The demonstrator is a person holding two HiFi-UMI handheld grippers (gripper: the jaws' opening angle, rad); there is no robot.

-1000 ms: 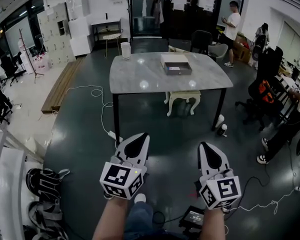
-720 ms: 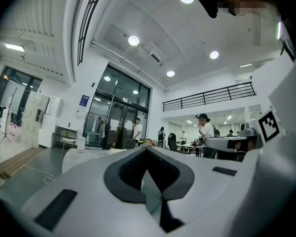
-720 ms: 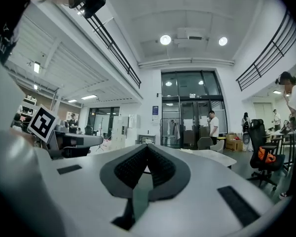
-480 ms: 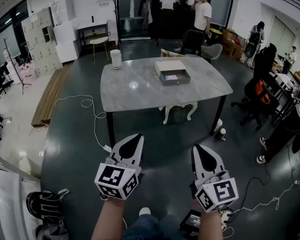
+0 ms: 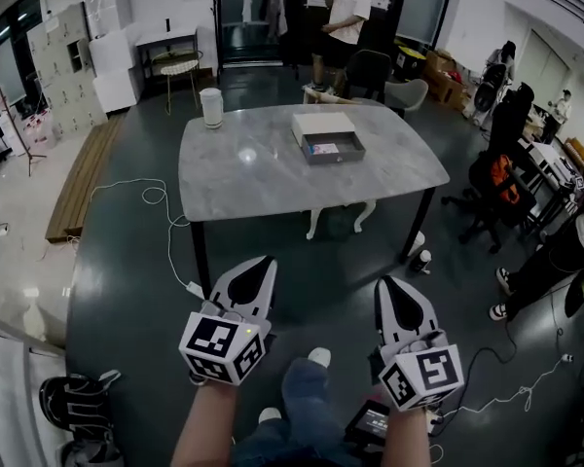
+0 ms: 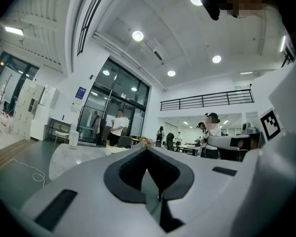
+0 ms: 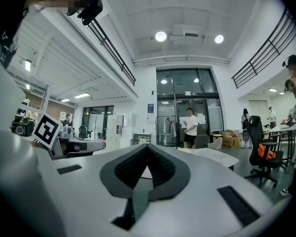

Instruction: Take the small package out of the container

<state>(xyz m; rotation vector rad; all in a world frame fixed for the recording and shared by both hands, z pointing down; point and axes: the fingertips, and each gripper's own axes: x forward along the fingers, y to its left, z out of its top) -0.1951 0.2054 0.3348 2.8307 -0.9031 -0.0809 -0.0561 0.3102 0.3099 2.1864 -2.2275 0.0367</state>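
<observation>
A grey open box (image 5: 329, 148) stands on the far side of a grey marble table (image 5: 253, 168), with its pale lid (image 5: 323, 125) behind it. Inside the box lies a small package (image 5: 322, 148) with blue and red print. Both grippers are low in the head view, well short of the table and over the dark floor. My left gripper (image 5: 262, 262) is shut with nothing between its tips, as the left gripper view (image 6: 147, 150) also shows. My right gripper (image 5: 395, 283) is shut and empty too, its ridged pads (image 7: 160, 166) meeting.
A white cylinder (image 5: 210, 107) stands at the table's far left corner. A white stool (image 5: 339, 216) sits under the table. A person (image 5: 345, 13) stands behind it, office chairs (image 5: 494, 178) to the right. A cable (image 5: 161, 198) and a small device (image 5: 370, 422) lie on the floor.
The table has come nearer and shifted left in the head view. The standing person has walked left behind the table. Both grippers stay shut and level.
</observation>
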